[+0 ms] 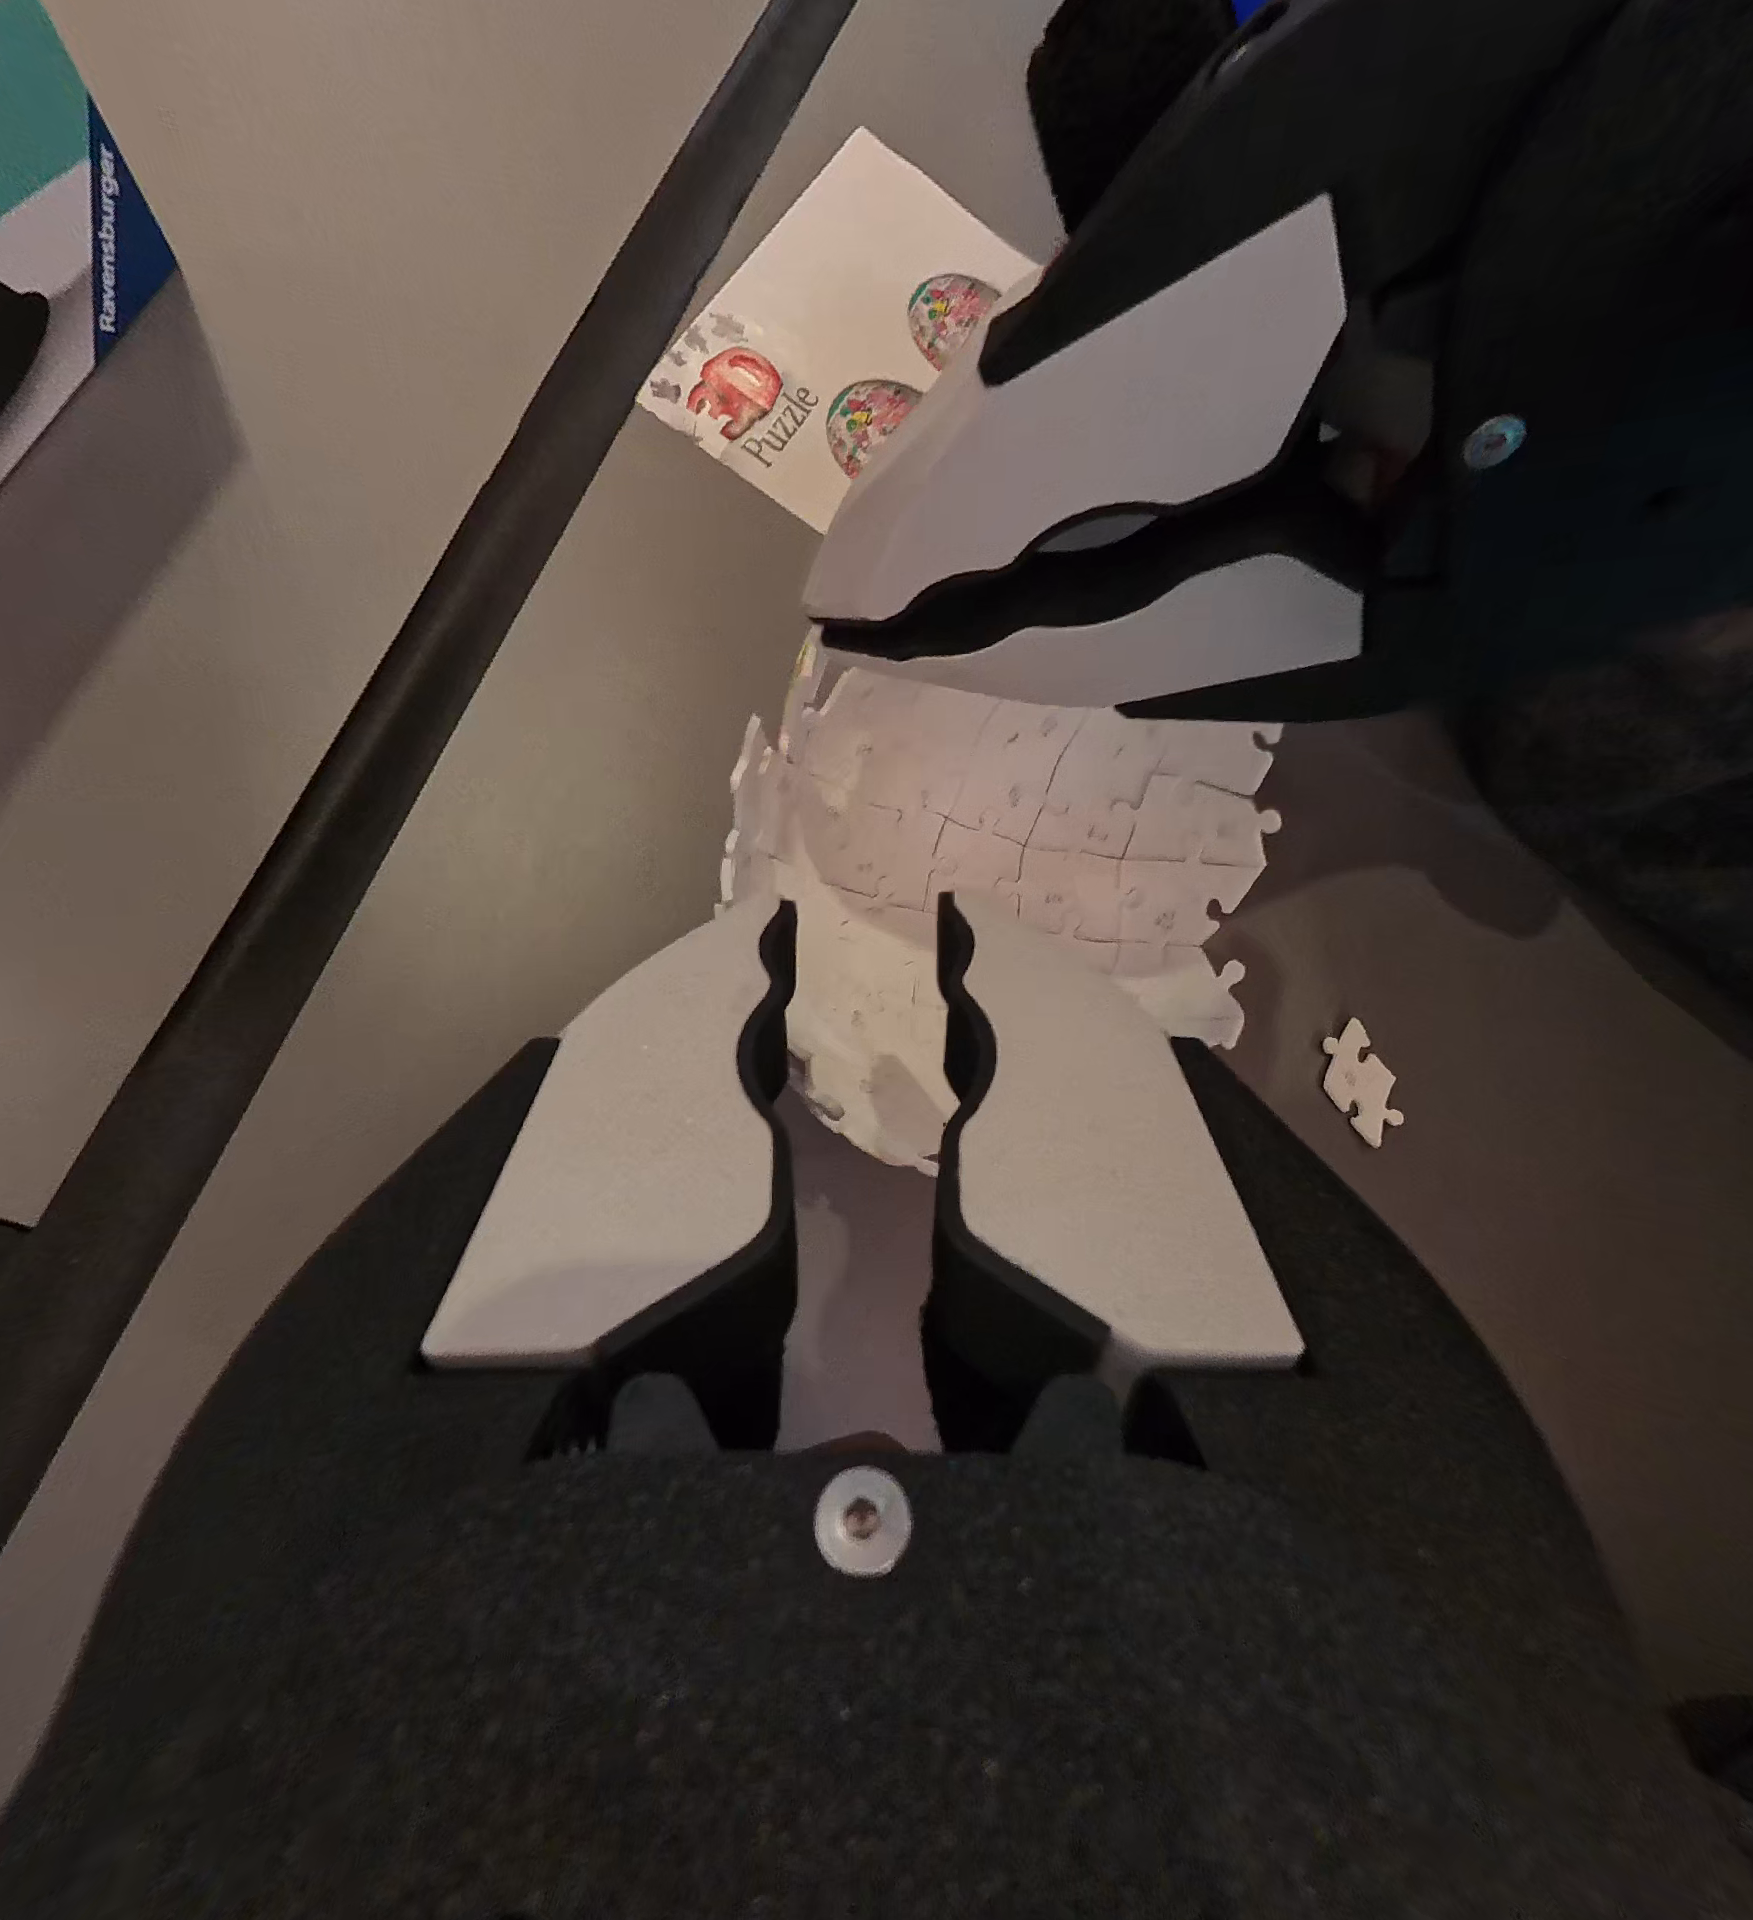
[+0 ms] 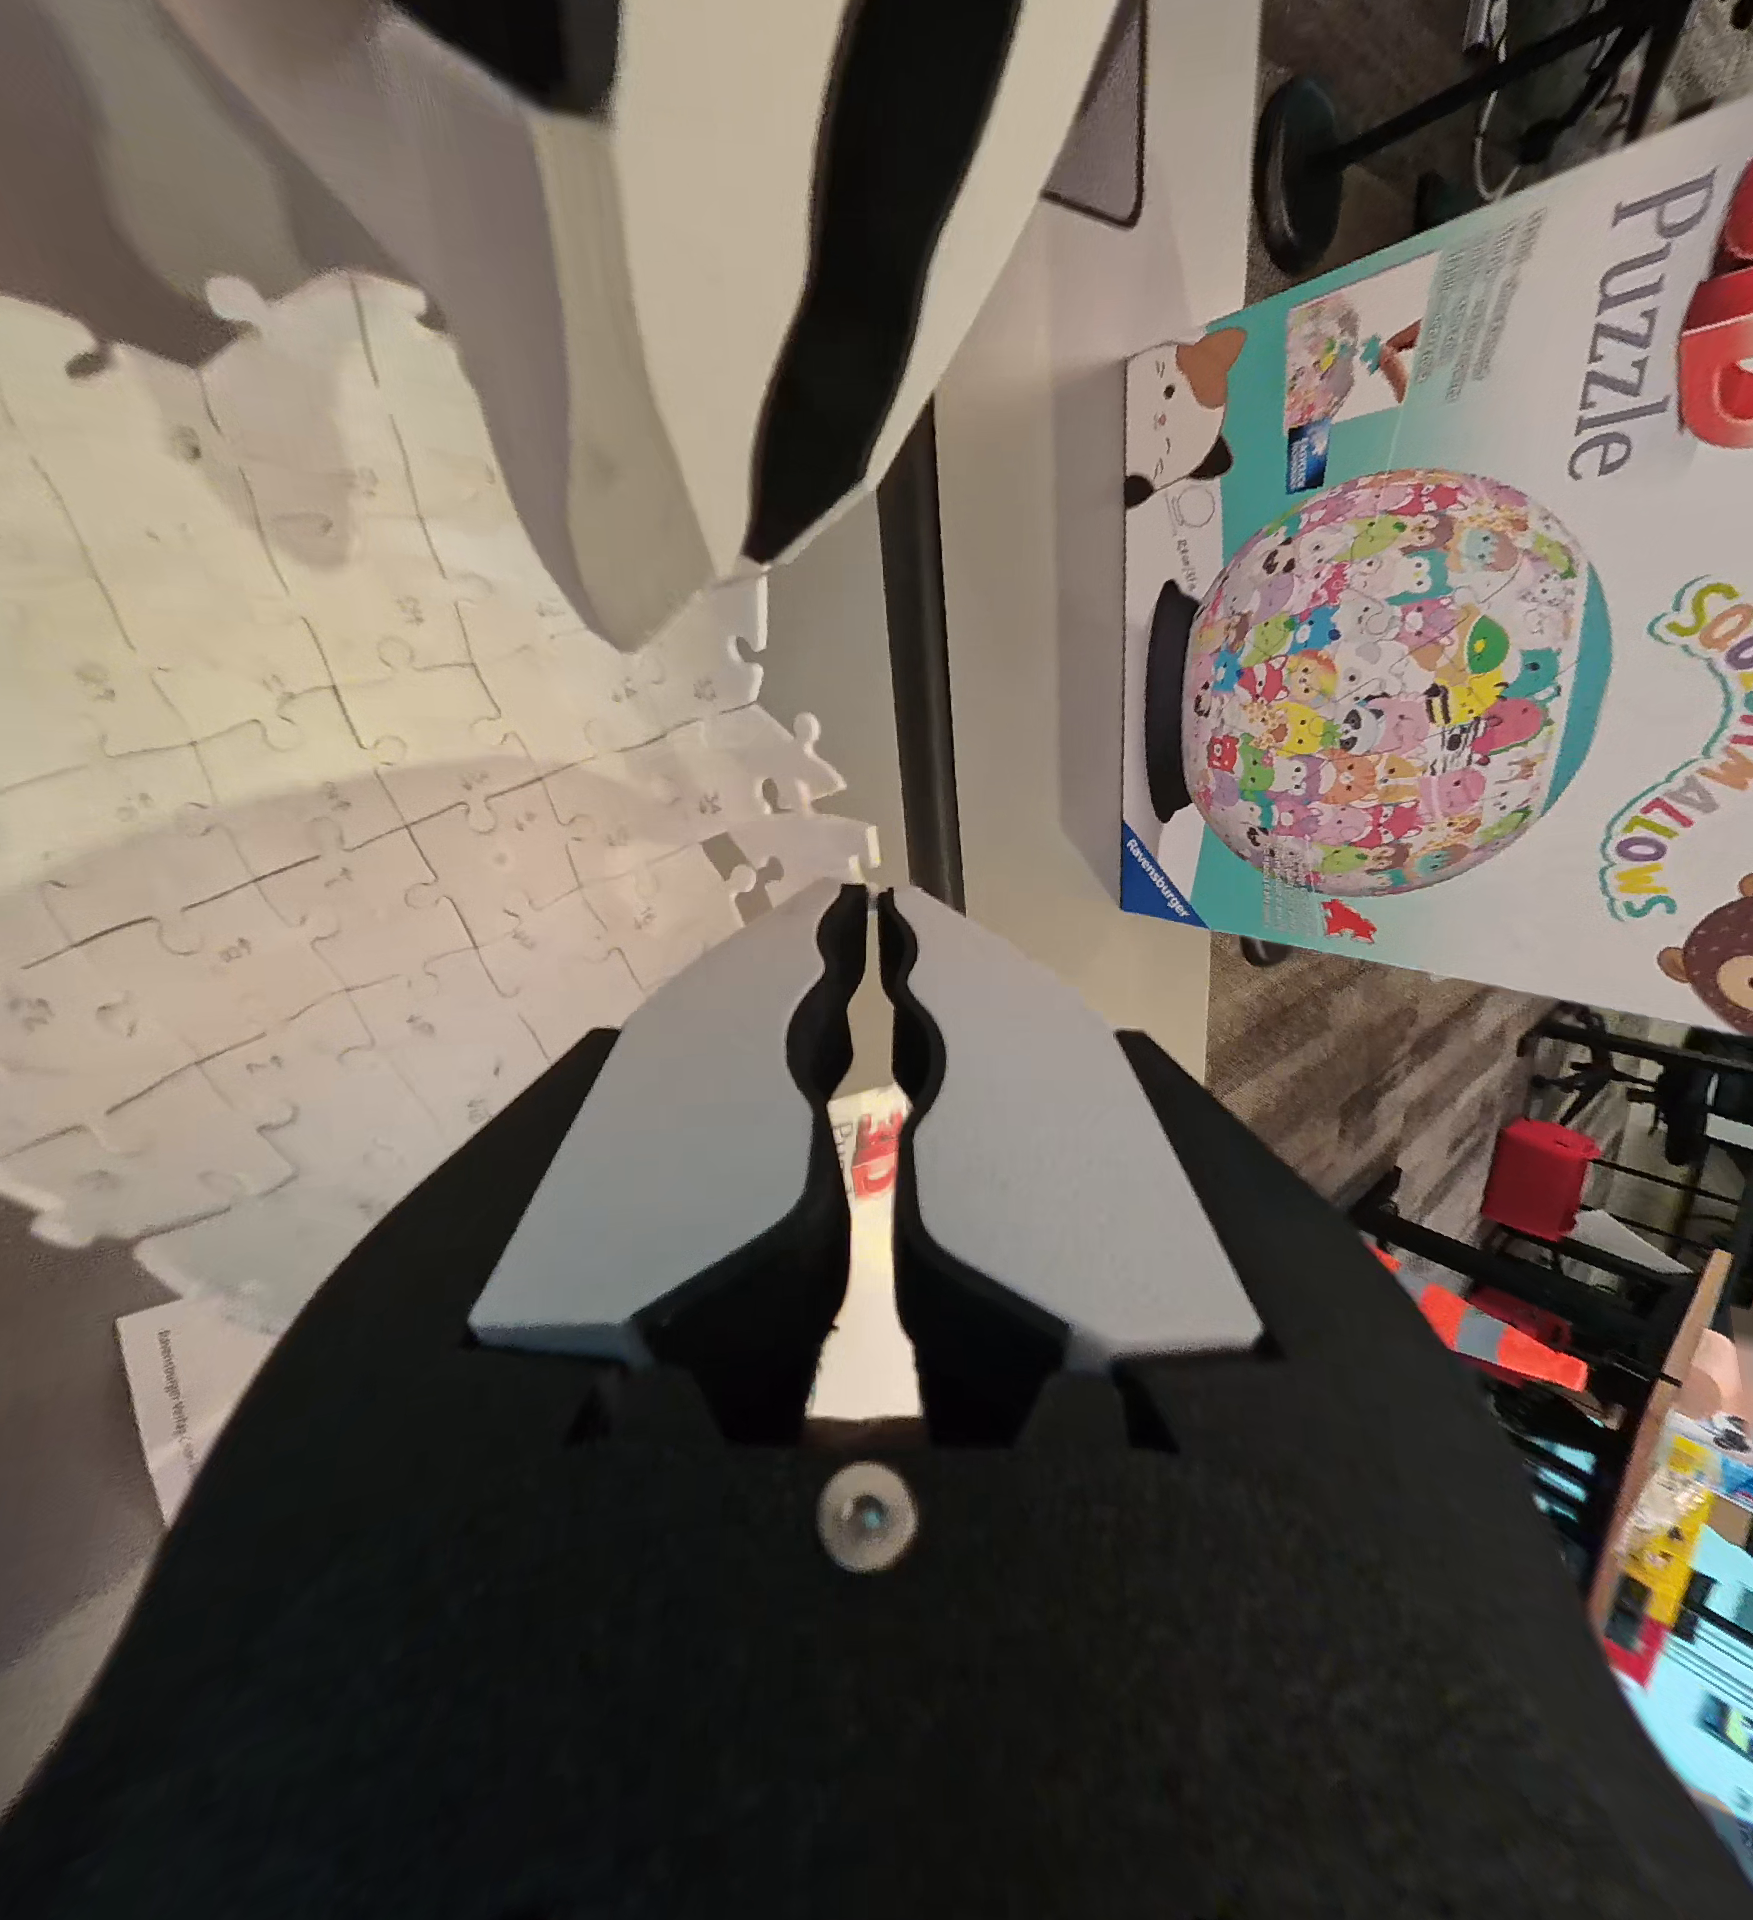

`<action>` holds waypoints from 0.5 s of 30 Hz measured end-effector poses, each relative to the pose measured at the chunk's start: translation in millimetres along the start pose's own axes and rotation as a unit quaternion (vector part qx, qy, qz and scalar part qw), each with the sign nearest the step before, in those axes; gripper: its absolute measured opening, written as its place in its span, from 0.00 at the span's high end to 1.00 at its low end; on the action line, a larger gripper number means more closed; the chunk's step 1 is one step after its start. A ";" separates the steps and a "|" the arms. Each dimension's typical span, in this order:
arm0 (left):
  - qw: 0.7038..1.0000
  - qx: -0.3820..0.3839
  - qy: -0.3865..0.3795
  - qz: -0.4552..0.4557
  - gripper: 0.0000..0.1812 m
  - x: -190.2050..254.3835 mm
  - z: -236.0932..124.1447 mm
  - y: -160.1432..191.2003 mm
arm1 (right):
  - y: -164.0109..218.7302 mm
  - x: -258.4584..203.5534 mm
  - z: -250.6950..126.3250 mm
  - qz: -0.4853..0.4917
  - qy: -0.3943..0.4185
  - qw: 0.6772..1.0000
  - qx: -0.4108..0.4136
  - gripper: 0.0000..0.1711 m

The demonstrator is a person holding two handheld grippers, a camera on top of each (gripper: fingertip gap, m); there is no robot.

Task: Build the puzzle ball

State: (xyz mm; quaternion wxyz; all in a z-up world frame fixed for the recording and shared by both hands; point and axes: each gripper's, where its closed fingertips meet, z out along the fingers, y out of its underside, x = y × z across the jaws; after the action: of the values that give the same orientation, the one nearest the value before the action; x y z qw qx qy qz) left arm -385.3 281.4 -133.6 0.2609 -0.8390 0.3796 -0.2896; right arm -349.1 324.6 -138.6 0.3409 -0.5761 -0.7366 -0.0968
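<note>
The partial puzzle ball [image 1: 1038, 810] is a curved white shell of joined pieces, seen from its blank inner side. It fills the left of the right wrist view [image 2: 280, 779]. My left gripper [image 1: 864, 914] is shut on the shell's lower part, which fills the gap between its fingers. It also shows at the top of the right wrist view [image 2: 758, 556]. My right gripper [image 2: 870, 902] is shut on a thin white puzzle piece [image 2: 856, 847] at the shell's rim. It reaches in from the upper right in the left wrist view [image 1: 825, 623].
A loose white piece [image 1: 1360, 1081] lies on the table right of the shell. The puzzle box [image 2: 1474, 623] stands to the side, also in the left wrist view [image 1: 20, 260]. An instruction sheet [image 1: 851, 343] lies behind the shell. A dark strip [image 1: 436, 623] crosses the table. Shelves and clutter [image 2: 1578, 1247] are beyond. Spacing between my two grippers at the tips: around 6 cm.
</note>
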 end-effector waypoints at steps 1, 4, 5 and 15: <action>1.000 0.003 0.002 0.002 0.86 1.5 -0.5 -1.4 | -1.9 0.3 -2.8 0.007 -0.005 1.000 0.011 0.99; 1.000 0.012 0.005 0.016 0.84 6.1 -1.3 -6.0 | -12.9 1.0 -16.0 0.052 -0.037 0.996 0.064 0.99; 1.000 0.016 0.004 0.022 0.84 7.2 -1.1 -7.8 | -18.5 0.3 -22.3 0.070 -0.054 0.992 0.088 0.99; 0.992 0.097 0.044 0.061 0.98 27.3 -17.2 -34.4 | -50.7 15.2 -74.9 0.198 -0.149 0.930 0.271 0.99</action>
State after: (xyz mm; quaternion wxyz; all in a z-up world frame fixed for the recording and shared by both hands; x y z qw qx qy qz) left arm -365.5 275.8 -91.2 0.3418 -0.7713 0.4114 -0.3449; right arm -367.8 280.3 -60.6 0.3825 -0.6036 -0.6482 0.2630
